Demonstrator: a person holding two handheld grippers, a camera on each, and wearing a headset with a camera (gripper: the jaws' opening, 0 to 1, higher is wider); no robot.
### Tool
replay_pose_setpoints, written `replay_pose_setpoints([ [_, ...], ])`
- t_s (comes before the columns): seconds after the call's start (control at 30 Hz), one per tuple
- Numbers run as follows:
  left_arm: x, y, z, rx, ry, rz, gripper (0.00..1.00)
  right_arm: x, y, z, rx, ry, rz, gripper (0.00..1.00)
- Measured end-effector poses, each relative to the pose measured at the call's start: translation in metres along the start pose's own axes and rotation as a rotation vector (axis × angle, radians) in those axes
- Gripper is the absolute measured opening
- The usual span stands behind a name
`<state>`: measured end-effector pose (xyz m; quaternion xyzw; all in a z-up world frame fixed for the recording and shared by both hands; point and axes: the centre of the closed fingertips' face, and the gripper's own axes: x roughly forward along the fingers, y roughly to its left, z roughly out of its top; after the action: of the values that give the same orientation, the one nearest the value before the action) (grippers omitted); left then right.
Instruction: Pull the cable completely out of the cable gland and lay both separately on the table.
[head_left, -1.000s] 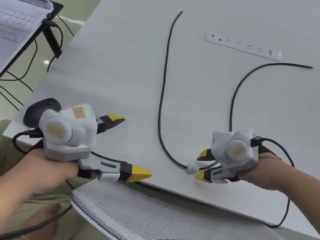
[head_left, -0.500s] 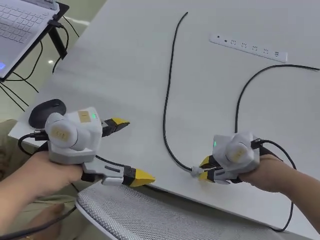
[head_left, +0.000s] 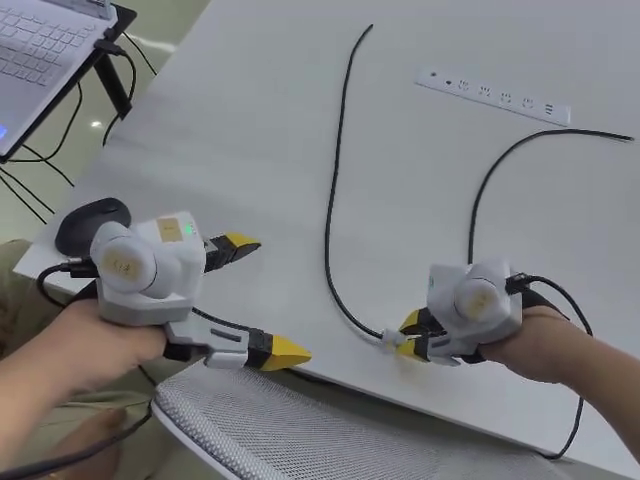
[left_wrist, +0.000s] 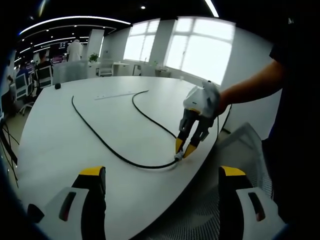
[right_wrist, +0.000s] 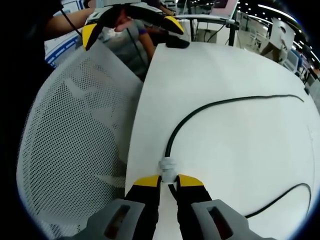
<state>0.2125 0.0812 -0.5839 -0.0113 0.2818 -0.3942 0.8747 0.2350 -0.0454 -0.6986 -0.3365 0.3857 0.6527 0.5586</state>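
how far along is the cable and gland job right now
Nothing done yet: the cable gland still sits on the cable near the table edge. In hand: the right gripper is shut on the cable just behind the gland; the left gripper is open, holding nothing. Left: pull the cable fully out, lay both apart on the table.

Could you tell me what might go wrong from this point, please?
The small white cable gland sits right at the white table's near edge, so it might drop onto the grey mesh chair once freed. The left gripper hangs open, off the thin black cable; pulling with the right gripper alone may just drag everything.
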Motion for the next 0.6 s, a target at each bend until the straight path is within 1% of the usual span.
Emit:
replay_pose_setpoints([
  [0.07, 0.0, -0.001, 0.002, 0.001, -0.004, -0.005, 0.94, -0.004, 0.0, 0.002, 0.005, 0.0, -0.002, 0.06],
  [0.2, 0.001, -0.002, 0.006, 0.009, -0.008, -0.014, 0.93, -0.019, 0.0, 0.013, 0.021, -0.006, -0.015, 0.06],
  [0.33, 0.004, -0.005, 0.012, 0.021, -0.011, -0.035, 0.93, -0.034, 0.0, 0.023, 0.021, -0.021, -0.031, 0.06],
  [0.5, 0.011, -0.01, 0.025, 0.042, -0.022, -0.066, 0.93, -0.054, -0.002, 0.036, 0.014, -0.035, -0.059, 0.06],
  [0.6, 0.014, -0.012, 0.033, 0.052, -0.029, -0.083, 0.93, -0.063, -0.004, 0.041, 0.017, -0.046, -0.076, 0.06],
])
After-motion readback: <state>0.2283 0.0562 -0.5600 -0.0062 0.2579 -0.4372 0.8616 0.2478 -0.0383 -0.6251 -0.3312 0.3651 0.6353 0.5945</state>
